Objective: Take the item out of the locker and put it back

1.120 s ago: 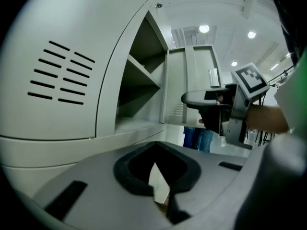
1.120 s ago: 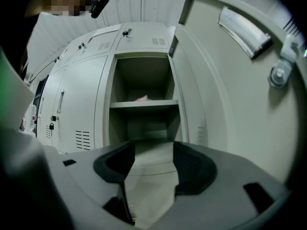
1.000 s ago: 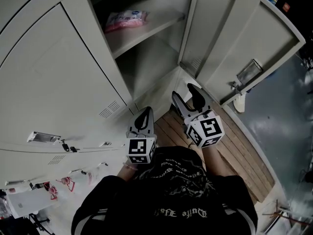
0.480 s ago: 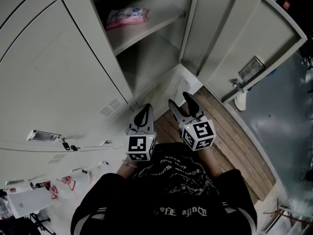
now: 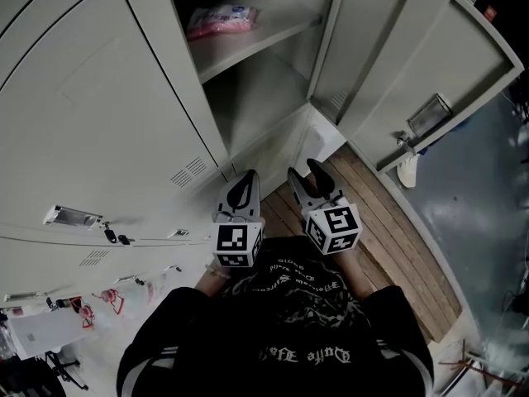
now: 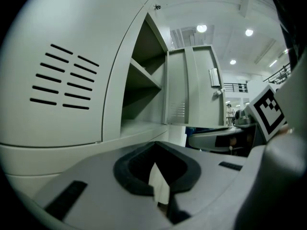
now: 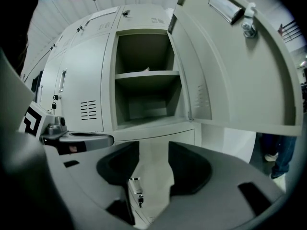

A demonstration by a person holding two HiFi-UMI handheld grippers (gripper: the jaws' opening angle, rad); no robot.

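Bright, even indoor light. Ceiling lamps (image 6: 201,28) glare in the left gripper view. Both gripper views bulge and go black at the corners. The locker (image 5: 256,98) interior lies in soft shadow.

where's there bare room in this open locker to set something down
The lower compartment, under the shelf, looks bare from wall to wall. On the shelf, the pink packet takes the left part; the stretch to its right is free.
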